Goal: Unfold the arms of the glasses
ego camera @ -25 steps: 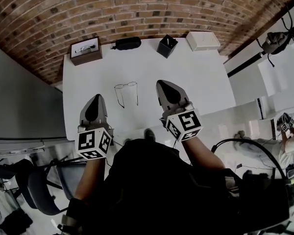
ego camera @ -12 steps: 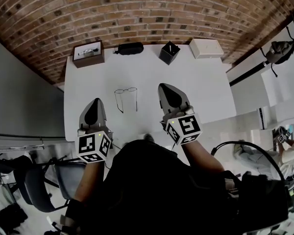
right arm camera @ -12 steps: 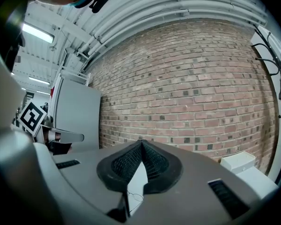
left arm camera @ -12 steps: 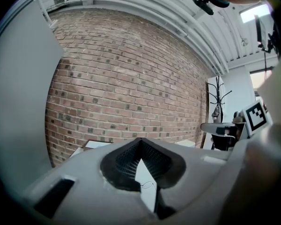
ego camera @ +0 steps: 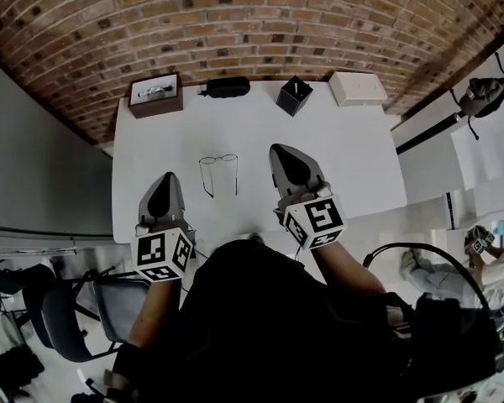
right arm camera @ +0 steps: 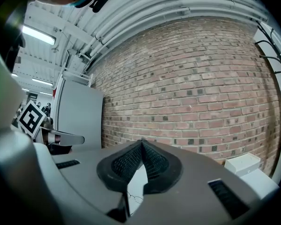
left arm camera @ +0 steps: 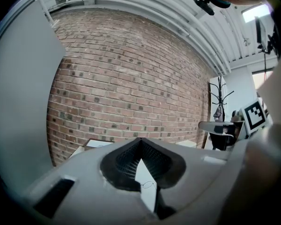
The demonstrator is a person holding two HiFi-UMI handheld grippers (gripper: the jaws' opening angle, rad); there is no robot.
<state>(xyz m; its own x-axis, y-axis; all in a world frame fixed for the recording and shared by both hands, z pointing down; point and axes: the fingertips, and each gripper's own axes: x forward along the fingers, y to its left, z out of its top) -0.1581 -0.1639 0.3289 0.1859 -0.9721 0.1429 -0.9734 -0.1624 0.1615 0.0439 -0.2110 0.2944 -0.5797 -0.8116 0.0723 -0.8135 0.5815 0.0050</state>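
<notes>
The left claw (left arm camera: 140, 142) and right claw (right arm camera: 141, 142) are closed, empty.

The glasses (ego camera: 218, 173) are laid mid-tabletop (ego camera: 344, 158), between the left tool (ego camera: 165, 179) and right tool (ego camera: 279, 151). Along the far edge, left to right, are set a tray (ego camera: 155, 95), case (ego camera: 228, 86), open box (ego camera: 294, 96) and flat box (ego camera: 358, 88).

left gripper (ego camera: 165, 176) and right gripper (ego camera: 279, 149) are grey pointy shells, each with a white cube (ego camera: 162, 255) of black square markers at the back, black ribbed pads (left arm camera: 124, 161) inside. Person's in a black top (ego camera: 269, 309) at the bottom
</notes>
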